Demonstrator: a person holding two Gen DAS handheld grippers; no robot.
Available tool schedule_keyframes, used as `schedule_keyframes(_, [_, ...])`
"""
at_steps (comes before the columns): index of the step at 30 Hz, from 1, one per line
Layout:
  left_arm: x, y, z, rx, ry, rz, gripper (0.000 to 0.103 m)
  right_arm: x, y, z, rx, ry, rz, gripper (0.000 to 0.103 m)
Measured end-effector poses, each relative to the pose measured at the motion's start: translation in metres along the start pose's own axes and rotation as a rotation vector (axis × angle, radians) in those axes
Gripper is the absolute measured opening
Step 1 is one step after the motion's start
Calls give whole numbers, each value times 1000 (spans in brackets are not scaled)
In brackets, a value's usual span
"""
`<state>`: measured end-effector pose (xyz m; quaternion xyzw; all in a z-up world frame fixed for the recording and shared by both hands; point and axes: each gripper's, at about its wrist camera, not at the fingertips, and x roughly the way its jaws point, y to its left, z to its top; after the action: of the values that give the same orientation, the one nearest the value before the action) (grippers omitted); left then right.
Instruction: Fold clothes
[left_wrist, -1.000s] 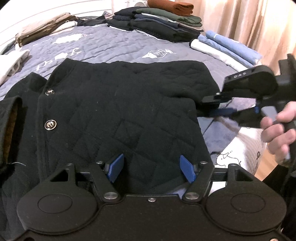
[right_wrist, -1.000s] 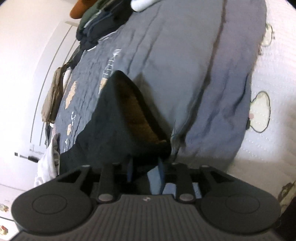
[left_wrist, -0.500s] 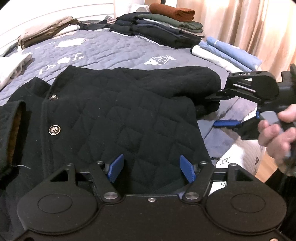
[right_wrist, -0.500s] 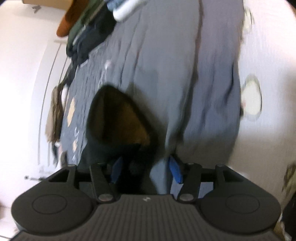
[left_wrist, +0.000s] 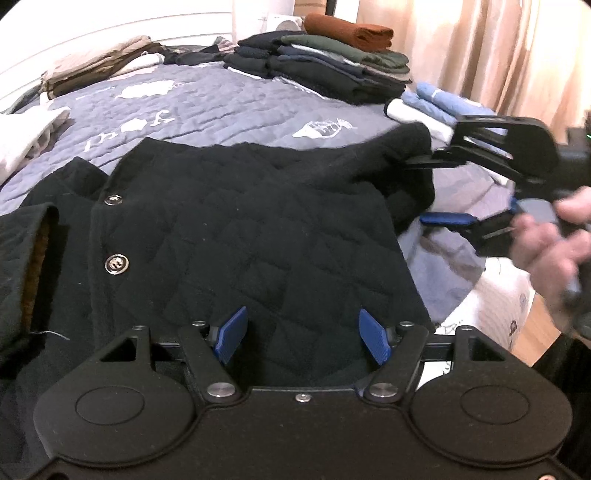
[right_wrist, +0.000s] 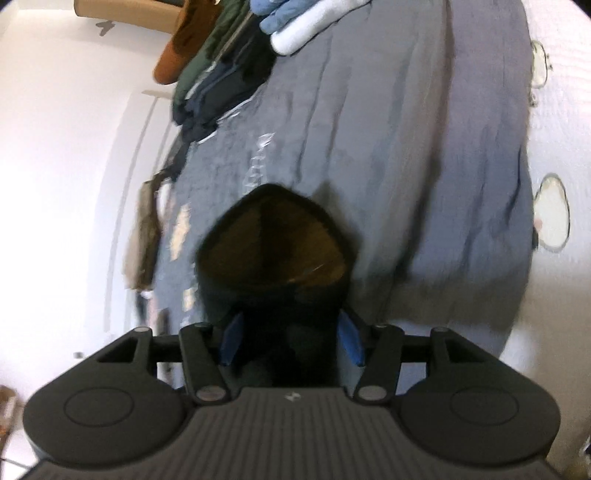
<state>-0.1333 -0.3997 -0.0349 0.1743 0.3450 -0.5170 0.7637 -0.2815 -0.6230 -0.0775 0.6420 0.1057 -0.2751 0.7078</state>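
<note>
A black quilted jacket (left_wrist: 258, 229) with metal snap buttons (left_wrist: 116, 264) lies spread on the grey bedspread (left_wrist: 221, 107). My left gripper (left_wrist: 303, 339) hovers open over the jacket's near hem, nothing between its blue pads. The right sleeve is bent inward across the jacket's upper right. Its cuff (right_wrist: 273, 236), showing brown lining, sits between the wide-apart fingers of my right gripper (right_wrist: 290, 338), which is open. In the left wrist view the right gripper (left_wrist: 424, 190) reaches in from the right, held by a hand (left_wrist: 554, 243). The other cuff (left_wrist: 37, 251) lies at the far left.
A stack of folded dark clothes topped by a rust-brown piece (left_wrist: 325, 62) stands at the back of the bed. Folded blue and white items (left_wrist: 436, 103) lie beside it, beige clothes (left_wrist: 99, 70) at back left, white cloth (left_wrist: 26, 136) at left. The bed edge and wooden floor (left_wrist: 528, 332) are at right.
My right gripper, shut on the sleeve cuff a second ago, has opened its fingers around it. The sleeve end has shifted inward over the jacket. The left gripper stays open.
</note>
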Motion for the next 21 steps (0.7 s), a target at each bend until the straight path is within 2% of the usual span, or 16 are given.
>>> schedule_keyframes(3, [-3,2,3,-13,-18,-3,66,-3,0,1,30,58,18,58])
schedule_keyframes(8, [-3,-1,3,2,-17,-4,66,13,-10,2,101,50,-22,60])
schedule_keyframes(10, [-2,-2,3,9,-15,-5,66,18,-10,3,78,9,-46,60])
schedule_keyframes(14, [-3,-1,2,9,-16,-6,66,27,-2,6,-3,-18,-82,60])
schedule_keyframes(18, [-3,-1,2,5,-16,-5,66,27,18,-2,-177,-56,-86,58])
schedule_keyframes(19, [-3,-1,1,5,-16,-4,66,27,23,-4,-221,-65,-87,54])
schedule_keyframes(21, [-4,-1,1,4,-16,-1,66,27,33,-8,-309,-84,-89,13])
